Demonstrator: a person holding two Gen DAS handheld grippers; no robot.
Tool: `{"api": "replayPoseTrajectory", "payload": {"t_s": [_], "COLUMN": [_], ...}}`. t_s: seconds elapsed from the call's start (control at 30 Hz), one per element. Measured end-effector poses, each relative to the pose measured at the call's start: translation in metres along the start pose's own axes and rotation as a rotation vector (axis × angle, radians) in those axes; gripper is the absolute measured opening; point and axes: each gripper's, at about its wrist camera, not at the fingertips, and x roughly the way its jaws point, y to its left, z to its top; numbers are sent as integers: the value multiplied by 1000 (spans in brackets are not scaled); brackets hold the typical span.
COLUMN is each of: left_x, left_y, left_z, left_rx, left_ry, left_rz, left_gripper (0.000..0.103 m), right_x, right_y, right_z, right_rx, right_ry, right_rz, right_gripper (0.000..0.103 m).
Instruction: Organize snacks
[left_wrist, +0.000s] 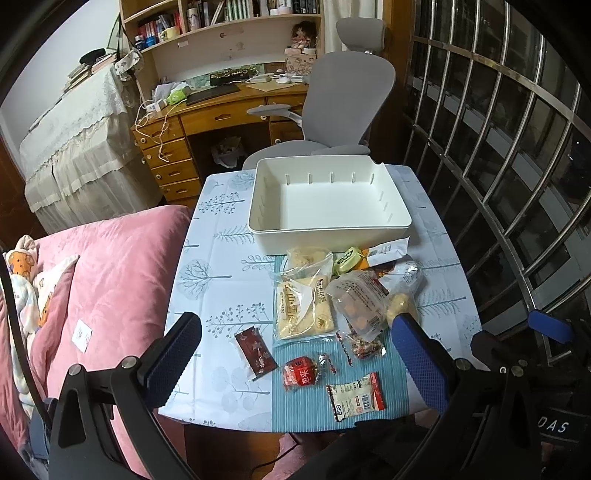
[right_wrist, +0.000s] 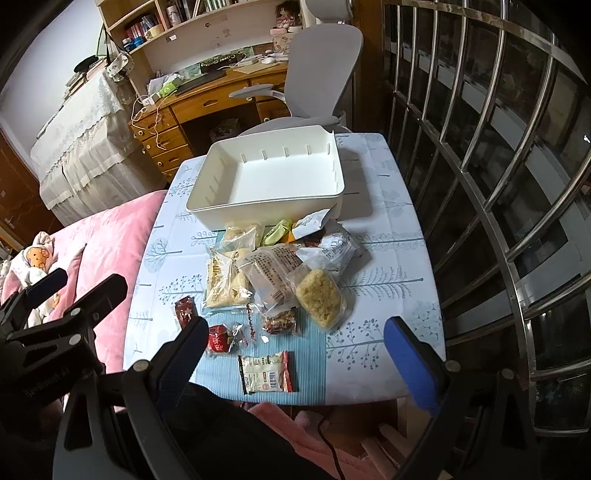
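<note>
Bench (left_wrist: 221, 258), tree-print cloth: white bin (left_wrist: 328, 199) at the far end, nothing in it. Snack packets (left_wrist: 325, 310) heaped and scattered just in front of the bin. Left gripper (left_wrist: 295, 354) and right gripper (right_wrist: 295, 354): jaws spread wide, holding nothing, above the near edge.

The left gripper (left_wrist: 295, 354) is held with its two fingers (left_wrist: 173, 354) spread wide and nothing between them, one black-padded, the other blue-padded; it shows again at the left edge of the right wrist view, its dark fingers apart and pointing forward. The right gripper (right_wrist: 295, 350) likewise has its fingers (right_wrist: 410, 362) parted and bare; a blue pad of it shows at the right edge of the left wrist view.
</note>
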Motion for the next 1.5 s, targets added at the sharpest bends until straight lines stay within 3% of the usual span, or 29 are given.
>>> {"api": "replayPoseTrajectory", "payload": {"t_s": [0.27, 0.47, 0.6, 0.73, 0.97, 1.33, 1.5], "left_x": [2, 12, 19, 32, 77, 169, 210], "left_y": [5, 14, 28, 36, 59, 99, 109], "left_z": [-10, -24, -37, -47, -51, -51, -55], "left_rx": [-53, -89, -158, -145, -105, -132, -165], "left_ry": [34, 108, 142, 174, 290, 517, 575], "left_rz": [16, 39, -3, 2, -29, -88, -103], "left_gripper": [102, 102, 102, 102, 102, 100, 99], "right_x": [7, 21, 32, 43, 61, 95, 121], "right_y": [-6, -12, -11, -8, 0, 21, 23], "right_z": [-2, -8, -9, -10, -12, -25, -41], "right_rx": [-24, -21, -24, -28, -22, 42, 66], "right_ry": [37, 62, 90, 120, 148, 142, 147], "right_rz": [51, 98, 112, 129, 106, 49, 30], "right_gripper": [96, 96, 95, 92, 92, 88, 86]}}
